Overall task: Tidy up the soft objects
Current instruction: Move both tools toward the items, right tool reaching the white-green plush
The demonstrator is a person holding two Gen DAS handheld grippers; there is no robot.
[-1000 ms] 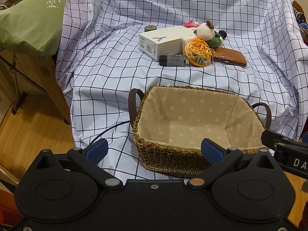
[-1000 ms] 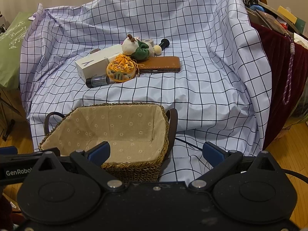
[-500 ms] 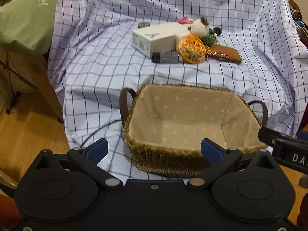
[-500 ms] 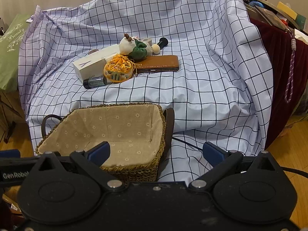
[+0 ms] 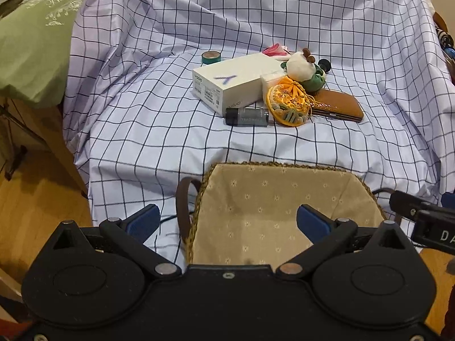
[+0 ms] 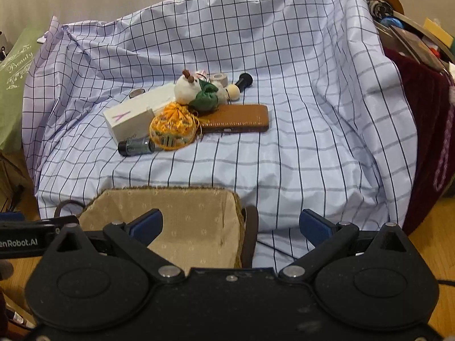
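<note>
**Both grippers wide open above an empty basket**

The left gripper (image 5: 227, 221) has its blue-padded fingers spread wide and holds nothing; it hangs over the near left part of the woven basket (image 5: 284, 167). The right gripper (image 6: 231, 224) is likewise wide open and empty, over the basket's right end and brown handle (image 6: 251, 236). The basket, lined with flowered beige cloth, sits at the near edge of a checked sheet (image 6: 298, 156). Farther back lies a cluster: an orange embroidered pouch (image 5: 288, 104) touching a white phone box (image 5: 233, 82), a dark cylinder (image 5: 246, 117) just in front, a cream-and-green plush toy (image 5: 305, 71) behind, and a brown leather wallet (image 5: 337, 106) to the right.
</note>
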